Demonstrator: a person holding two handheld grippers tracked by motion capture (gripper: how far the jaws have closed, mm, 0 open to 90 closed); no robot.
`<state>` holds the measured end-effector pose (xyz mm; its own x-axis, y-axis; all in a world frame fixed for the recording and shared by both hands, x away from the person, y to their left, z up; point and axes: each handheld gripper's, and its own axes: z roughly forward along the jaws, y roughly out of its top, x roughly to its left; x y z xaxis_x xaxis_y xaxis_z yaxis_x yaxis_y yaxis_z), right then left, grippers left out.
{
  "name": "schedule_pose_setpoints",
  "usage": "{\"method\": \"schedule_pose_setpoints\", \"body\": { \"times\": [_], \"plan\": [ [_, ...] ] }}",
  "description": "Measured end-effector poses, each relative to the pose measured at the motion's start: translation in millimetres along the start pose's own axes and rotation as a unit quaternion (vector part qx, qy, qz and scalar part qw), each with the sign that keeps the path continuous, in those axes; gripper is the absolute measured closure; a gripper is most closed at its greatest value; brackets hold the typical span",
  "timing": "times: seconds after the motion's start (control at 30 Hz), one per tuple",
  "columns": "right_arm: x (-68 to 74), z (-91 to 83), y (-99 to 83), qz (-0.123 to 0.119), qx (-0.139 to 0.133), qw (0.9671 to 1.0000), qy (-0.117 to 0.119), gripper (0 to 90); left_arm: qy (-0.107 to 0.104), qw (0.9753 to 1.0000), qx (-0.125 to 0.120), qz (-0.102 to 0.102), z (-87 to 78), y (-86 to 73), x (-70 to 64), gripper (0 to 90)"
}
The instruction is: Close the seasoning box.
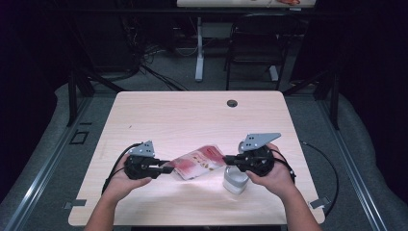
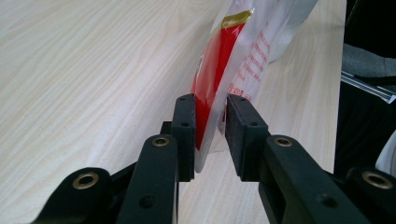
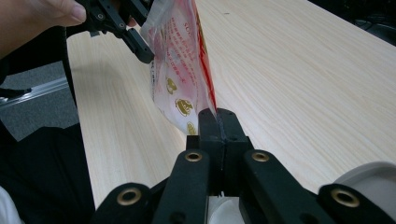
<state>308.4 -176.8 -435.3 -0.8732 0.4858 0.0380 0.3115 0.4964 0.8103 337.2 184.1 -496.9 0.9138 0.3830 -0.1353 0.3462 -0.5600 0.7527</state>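
While hanging limp between both grippers, probably handling light, soft, slippery: pouch (image 1: 198, 162), right gripper (image 3: 217, 122) jaws clamping its edge, left gripper (image 2: 210, 128) jaws apart around the opposite edge.

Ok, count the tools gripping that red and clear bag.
1 for certain: the right tool is clamped on the bag. The left tool straddles its other end, a gap showing.

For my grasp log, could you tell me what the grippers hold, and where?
The right gripper is clamped on one edge of the red-and-white bag. The left gripper straddles the opposite edge, jaws not yet closed.
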Motion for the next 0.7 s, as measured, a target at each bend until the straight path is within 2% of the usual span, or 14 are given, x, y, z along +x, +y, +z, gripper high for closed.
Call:
{"method": "schedule_pose_setpoints", "body": {
  "times": [0.3, 0.43, 0.7],
  "plan": [
    [-0.3, 0.1, -3.3, -0.002, 0.002, 1.0, 0.0, 90.0, 0.004, 1.0, 0.003, 0.002, 6.8, -1.4, -0.4, 71.2],
    [0.3, -0.2, -2.1, -0.007, 0.003, 1.0, -0.001, 90.0, 0.015, 0.9999, -0.004, 0.001, 5.5, -0.1, -0.5, 67.6],
    [1.9, 0.7, 1.0, -0.014, 0.008, 0.9999, 0.003, 90.0, 0.018, 0.9998, -0.013, 0.002, -0.8, 2.9, -0.3, 64.9]
  ]
}}
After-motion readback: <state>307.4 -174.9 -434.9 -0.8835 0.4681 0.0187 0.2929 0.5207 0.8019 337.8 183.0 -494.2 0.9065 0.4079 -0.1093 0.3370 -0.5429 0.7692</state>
